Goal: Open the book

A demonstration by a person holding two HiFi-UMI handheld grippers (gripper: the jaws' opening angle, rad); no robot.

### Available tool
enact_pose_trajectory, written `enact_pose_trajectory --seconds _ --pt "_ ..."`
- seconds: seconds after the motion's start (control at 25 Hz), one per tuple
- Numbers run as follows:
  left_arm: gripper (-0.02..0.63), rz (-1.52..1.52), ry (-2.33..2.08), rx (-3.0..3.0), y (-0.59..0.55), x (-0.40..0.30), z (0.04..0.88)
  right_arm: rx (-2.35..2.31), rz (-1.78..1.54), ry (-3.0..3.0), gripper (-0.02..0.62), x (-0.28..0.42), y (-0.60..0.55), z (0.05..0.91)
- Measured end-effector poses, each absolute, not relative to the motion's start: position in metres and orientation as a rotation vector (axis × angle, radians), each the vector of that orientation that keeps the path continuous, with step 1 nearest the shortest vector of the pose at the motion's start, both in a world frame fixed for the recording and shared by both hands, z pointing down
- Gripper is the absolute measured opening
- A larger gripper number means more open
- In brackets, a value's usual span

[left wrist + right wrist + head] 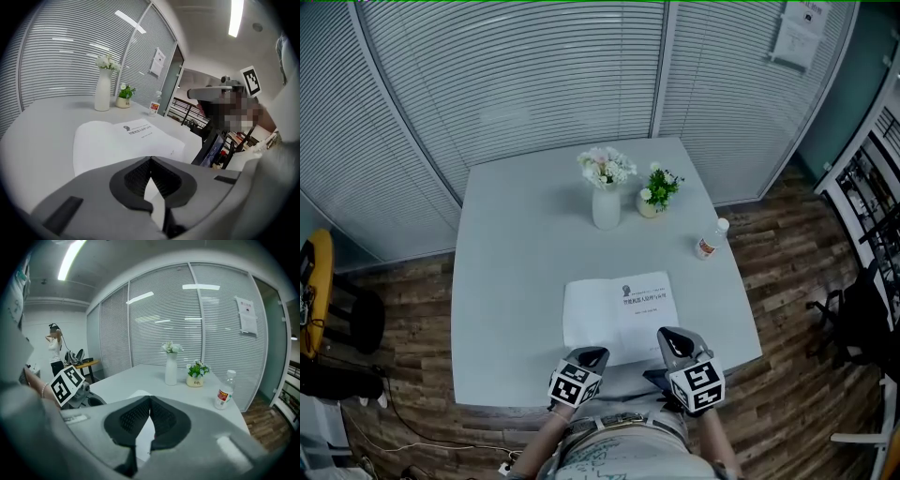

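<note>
The white book (621, 316) lies flat on the pale grey table (516, 281) near its front edge, a printed title on its right half. In the left gripper view the book (117, 140) spreads just ahead of the jaws. My left gripper (589, 354) is shut, its tips over the book's near edge. White shows in the slit behind the tips, and I cannot tell whether a page is pinched. My right gripper (672, 335) is shut too, hovering over the book's near right corner with nothing visibly held. In the right gripper view its jaws (150, 398) meet at the tips.
A white vase of flowers (606, 192), a small potted plant (657, 192) and a plastic bottle (710, 240) stand at the back and right of the table. Blinds close off the far side. A person (54, 348) stands across the room.
</note>
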State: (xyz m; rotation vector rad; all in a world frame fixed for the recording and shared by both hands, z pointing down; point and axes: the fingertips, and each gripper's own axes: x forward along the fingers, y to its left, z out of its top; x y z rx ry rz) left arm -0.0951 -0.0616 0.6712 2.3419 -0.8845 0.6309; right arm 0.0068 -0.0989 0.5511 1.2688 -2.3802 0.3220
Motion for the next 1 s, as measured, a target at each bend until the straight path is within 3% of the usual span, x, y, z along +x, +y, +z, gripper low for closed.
enact_pose_trajectory --seconds 1.0 --pt "-0.002 0.283 -0.912 2.598 -0.079 -0.063 0.539 1.096 0.271 -2.491 0.004 -0.036 -0.086 0.533"
